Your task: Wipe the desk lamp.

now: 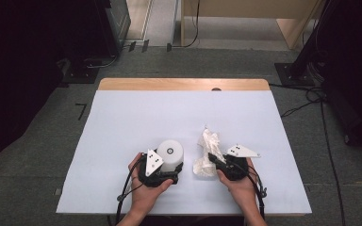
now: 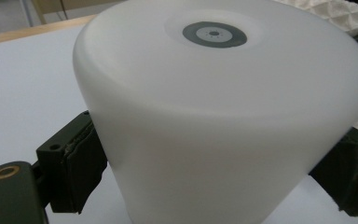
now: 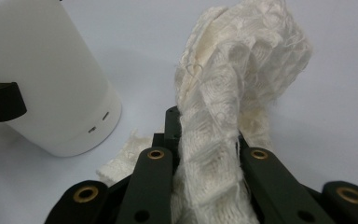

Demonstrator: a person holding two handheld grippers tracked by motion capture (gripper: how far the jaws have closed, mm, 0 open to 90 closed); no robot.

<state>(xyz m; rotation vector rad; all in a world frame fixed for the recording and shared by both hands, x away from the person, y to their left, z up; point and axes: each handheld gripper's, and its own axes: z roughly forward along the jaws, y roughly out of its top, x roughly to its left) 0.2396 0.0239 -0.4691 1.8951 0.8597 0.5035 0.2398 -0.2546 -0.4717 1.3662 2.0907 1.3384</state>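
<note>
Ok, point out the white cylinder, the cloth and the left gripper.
white cylinder [image 2: 223, 116]: left gripper view, on its side wall.
cloth [image 3: 223, 112]: right gripper view, on the bunched fold above the gripper.
left gripper [image 1: 162, 170]: high view, at the cylinder's base between its fingertips.

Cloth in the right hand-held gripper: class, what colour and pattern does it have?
The cloth is off-white with a waffle-like woven texture, best seen in the right gripper view.
</note>
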